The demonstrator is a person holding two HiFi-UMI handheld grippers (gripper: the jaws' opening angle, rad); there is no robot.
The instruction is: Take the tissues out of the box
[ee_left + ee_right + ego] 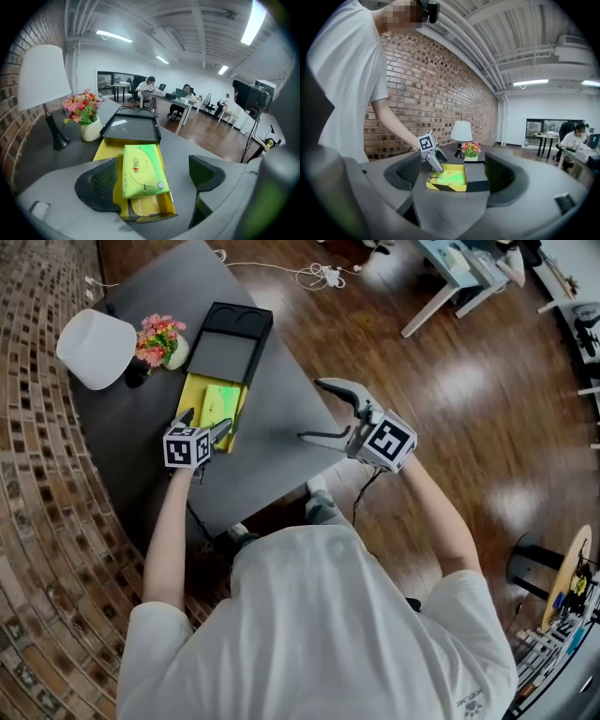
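head view steeply down over table [272, 446]; both gripper views low, close, sharing yellow box [109, 151].

On dark grey table [281, 427]: yellow open cardboard box [197, 396], green tissue pack [218, 397] lying in it. Black rectangular tray [228, 343] directly behind box. Pot of pink flowers [161, 341] just left of tray; white-shaded lamp [96, 348] further left.
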